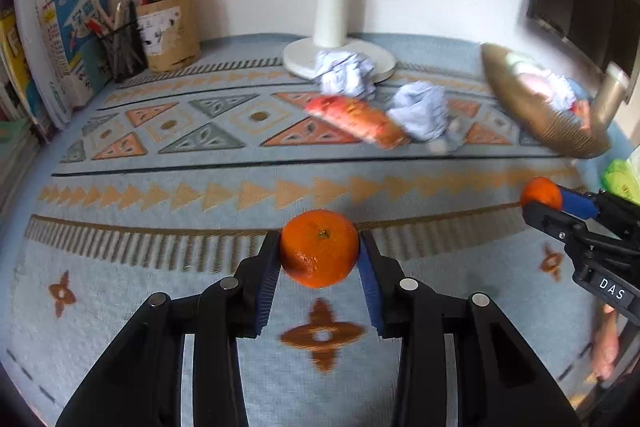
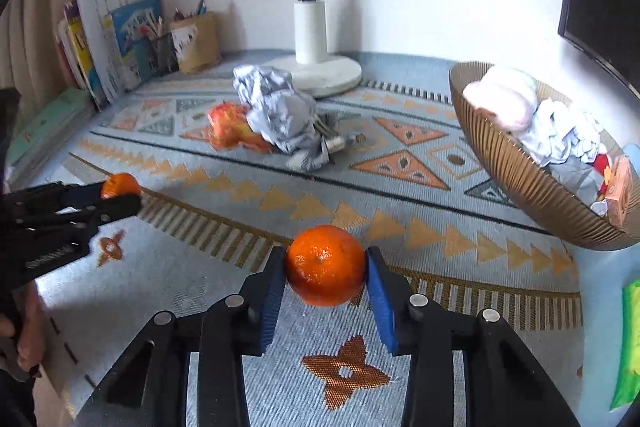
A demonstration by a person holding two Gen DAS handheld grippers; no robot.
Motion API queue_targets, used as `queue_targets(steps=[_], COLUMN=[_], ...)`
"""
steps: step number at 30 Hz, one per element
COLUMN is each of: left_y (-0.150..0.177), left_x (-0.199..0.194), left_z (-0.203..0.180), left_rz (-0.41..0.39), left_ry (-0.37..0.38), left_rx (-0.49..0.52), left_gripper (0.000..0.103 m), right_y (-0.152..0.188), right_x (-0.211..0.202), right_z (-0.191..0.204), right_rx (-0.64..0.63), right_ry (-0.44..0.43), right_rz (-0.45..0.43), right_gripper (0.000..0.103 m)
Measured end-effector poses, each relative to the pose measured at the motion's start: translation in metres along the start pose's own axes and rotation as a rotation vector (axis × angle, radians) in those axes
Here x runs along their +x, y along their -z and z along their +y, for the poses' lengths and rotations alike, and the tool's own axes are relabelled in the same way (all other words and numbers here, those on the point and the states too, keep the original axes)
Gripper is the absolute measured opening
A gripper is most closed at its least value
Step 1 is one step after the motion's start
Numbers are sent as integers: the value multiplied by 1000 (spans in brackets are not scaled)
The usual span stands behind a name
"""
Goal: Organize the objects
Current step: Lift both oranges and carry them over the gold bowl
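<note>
My left gripper is shut on an orange tangerine and holds it above the patterned tablecloth. It also shows at the left of the right wrist view with its tangerine. My right gripper is shut on a second tangerine; it appears at the right of the left wrist view with that tangerine. A ribbed brown bowl holding crumpled cloths and packets stands at the right, also in the left wrist view.
Crumpled paper balls and a red snack packet lie mid-table before a white lamp base. Books and pen holders stand back left. A green packet lies at the right edge.
</note>
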State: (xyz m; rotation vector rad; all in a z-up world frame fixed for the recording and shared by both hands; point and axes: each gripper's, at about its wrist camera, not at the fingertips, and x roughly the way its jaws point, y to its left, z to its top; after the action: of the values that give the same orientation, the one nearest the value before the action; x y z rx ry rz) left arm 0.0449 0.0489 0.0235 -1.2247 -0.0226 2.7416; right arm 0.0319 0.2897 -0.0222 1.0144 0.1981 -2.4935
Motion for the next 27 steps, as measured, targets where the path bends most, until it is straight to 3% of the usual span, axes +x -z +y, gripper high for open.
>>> queue_targets(steps=[4, 9, 13, 16, 20, 27], left_y=[-24, -73, -118, -147, -176, -197], left_x=[-6, -9, 5, 21, 38, 77], left_z=[-32, -97, -154, -187, -220, -247], left_rz=[-29, -91, -135, -153, -196, -197], left_ry=[72, 187, 267, 318, 357, 410], left_rx=[26, 122, 179, 189, 197, 171], left_gripper=[35, 35, 35, 35, 35, 35], right_y=[-7, -36, -72, -93, -113, -117], right_x=[-23, -74, -97, -100, -89, -58], right_z=[-24, -76, -140, -187, -230, -259], right_rx=[81, 145, 275, 388, 501, 550], right_ry=[-39, 45, 131, 202, 211, 237], right_rz=[-59, -187, -259, -284, -284, -267], right_gripper=[38, 38, 38, 38, 38, 38])
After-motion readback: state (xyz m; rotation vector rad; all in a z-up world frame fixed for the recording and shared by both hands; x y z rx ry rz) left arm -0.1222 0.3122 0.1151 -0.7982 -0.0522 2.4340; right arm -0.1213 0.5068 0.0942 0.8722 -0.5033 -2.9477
